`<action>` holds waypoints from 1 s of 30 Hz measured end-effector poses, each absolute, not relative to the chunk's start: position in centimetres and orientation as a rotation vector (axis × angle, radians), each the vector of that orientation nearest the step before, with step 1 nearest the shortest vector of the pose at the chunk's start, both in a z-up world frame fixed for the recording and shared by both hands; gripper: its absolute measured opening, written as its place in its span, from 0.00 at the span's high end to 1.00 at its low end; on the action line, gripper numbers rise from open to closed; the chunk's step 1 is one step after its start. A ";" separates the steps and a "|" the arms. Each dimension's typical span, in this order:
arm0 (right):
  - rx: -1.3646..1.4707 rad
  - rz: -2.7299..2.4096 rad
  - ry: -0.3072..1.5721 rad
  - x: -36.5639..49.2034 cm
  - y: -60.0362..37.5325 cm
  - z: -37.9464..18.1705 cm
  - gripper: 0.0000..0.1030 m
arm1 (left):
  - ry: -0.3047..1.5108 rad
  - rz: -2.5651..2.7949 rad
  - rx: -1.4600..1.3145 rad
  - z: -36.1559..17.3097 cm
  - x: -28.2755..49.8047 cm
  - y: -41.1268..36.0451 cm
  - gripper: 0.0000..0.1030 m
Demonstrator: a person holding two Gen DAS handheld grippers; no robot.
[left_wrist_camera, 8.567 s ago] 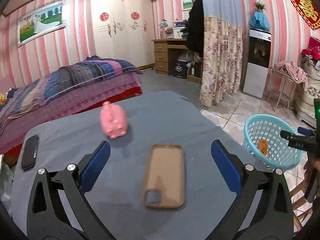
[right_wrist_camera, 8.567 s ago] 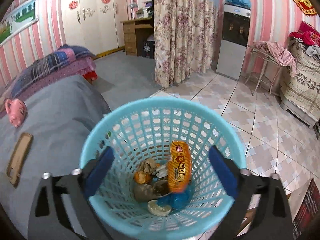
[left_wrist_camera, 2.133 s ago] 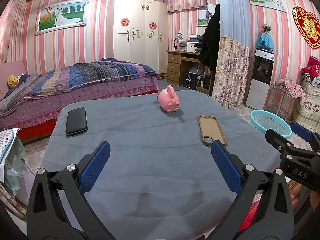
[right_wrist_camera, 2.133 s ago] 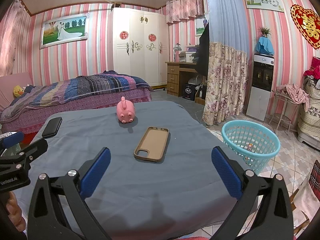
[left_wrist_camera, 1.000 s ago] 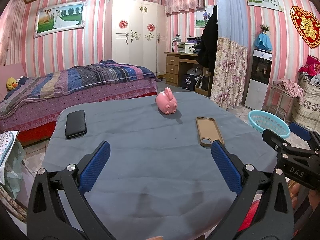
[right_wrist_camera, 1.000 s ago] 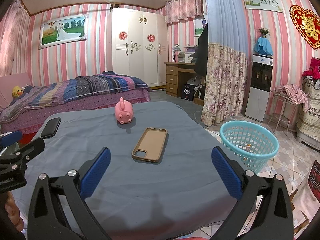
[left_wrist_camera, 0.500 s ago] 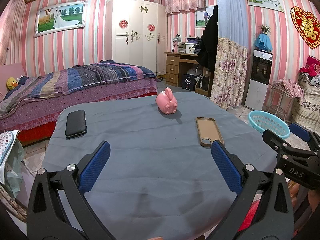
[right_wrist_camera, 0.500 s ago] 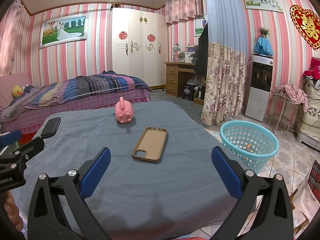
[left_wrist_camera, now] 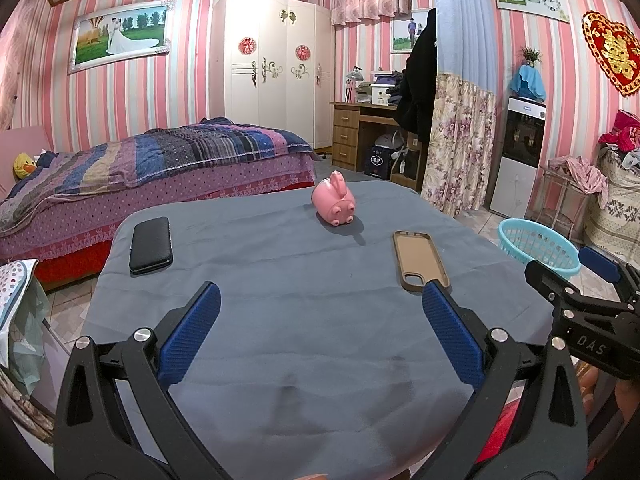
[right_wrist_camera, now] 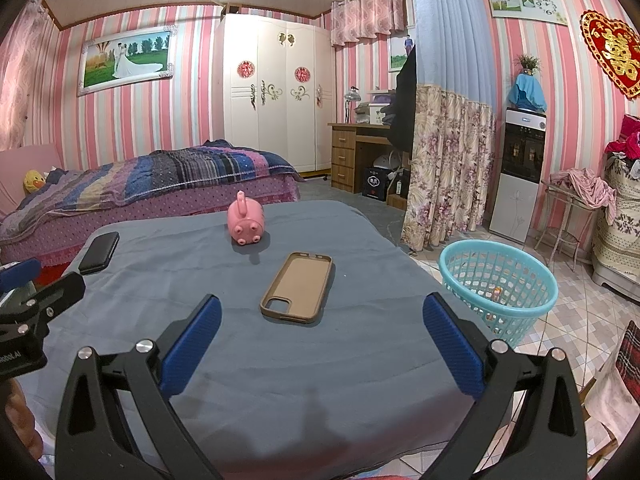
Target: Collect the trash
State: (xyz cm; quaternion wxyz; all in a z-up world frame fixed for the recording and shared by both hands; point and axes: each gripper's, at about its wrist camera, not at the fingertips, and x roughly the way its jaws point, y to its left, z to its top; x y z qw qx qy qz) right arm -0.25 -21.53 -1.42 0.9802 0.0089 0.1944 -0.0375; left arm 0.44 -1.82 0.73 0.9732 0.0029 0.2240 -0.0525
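Note:
A turquoise mesh basket (right_wrist_camera: 498, 286) stands on the tiled floor right of the table, with scraps of trash low inside; in the left wrist view the basket (left_wrist_camera: 536, 246) shows beyond the table's right edge. My left gripper (left_wrist_camera: 320, 312) is open over the near part of the grey tablecloth (left_wrist_camera: 304, 320), nothing between its blue pads. My right gripper (right_wrist_camera: 320, 318) is open too, over the near table, holding nothing. On the cloth lie a brown phone case (right_wrist_camera: 298, 286), a pink pig toy (right_wrist_camera: 245, 220) and a black wallet (right_wrist_camera: 100, 252).
A bed with a striped blanket (right_wrist_camera: 160, 176) lies behind the table. A floral curtain (right_wrist_camera: 448, 176), a water dispenser (right_wrist_camera: 518, 176) and a small rack with clothes (right_wrist_camera: 576, 200) stand at the right. A bag (left_wrist_camera: 20, 312) hangs left of the table.
Since 8.6 s ago both grippers pulled back from the basket and table to the near edge. Over the last second nothing has visibly moved.

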 end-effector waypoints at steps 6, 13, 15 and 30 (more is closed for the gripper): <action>0.014 -0.083 0.390 -0.6 -22.0 -1.6 0.04 | 0.461 -0.108 0.021 0.0 0.7 -2.3 0.05; 0.014 -0.083 0.390 -0.7 -22.2 -1.7 0.04 | 0.473 -0.111 0.029 -0.6 1.0 -2.8 0.05; 0.010 -0.084 0.389 -0.8 -22.3 -1.7 0.04 | 0.475 -0.112 0.029 -0.7 1.1 -2.9 0.05; 0.013 -0.086 0.394 -0.6 -22.6 -1.9 0.04 | 0.468 -0.113 0.030 -0.8 0.9 -3.0 0.05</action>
